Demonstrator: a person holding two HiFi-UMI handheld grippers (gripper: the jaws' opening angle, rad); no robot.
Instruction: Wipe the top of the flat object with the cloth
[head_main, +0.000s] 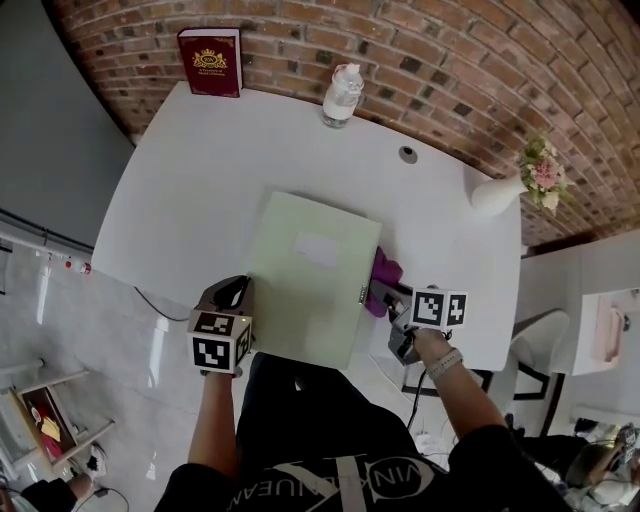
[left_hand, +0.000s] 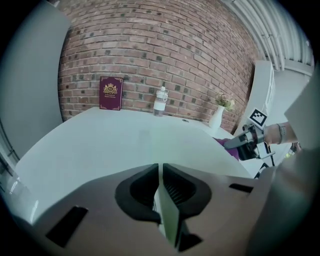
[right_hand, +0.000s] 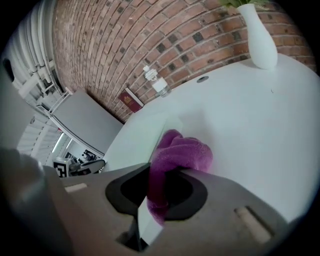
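Red book (head_main: 210, 62), water bottle (head_main: 341, 96), flower vase (head_main: 497, 193)

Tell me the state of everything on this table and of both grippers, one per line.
Green folder: closed, lying flat.
Purple cloth: bunched, at the folder's right edge.
Left gripper: jaws shut, at the folder's left edge.
Right gripper: jaws shut on the cloth.
Bottle: upright, capped.
Book: closed, standing upright.
Vase: upright, holding flowers.

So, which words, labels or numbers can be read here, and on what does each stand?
"VIN": dark shirt, the rest folded and unclear.
Red book: gold crest and lettering, too small to read.
Bottle: label blurred.
Flat green object: white label, looks blank.
Marker cubes: black-and-white patterns, no letters.
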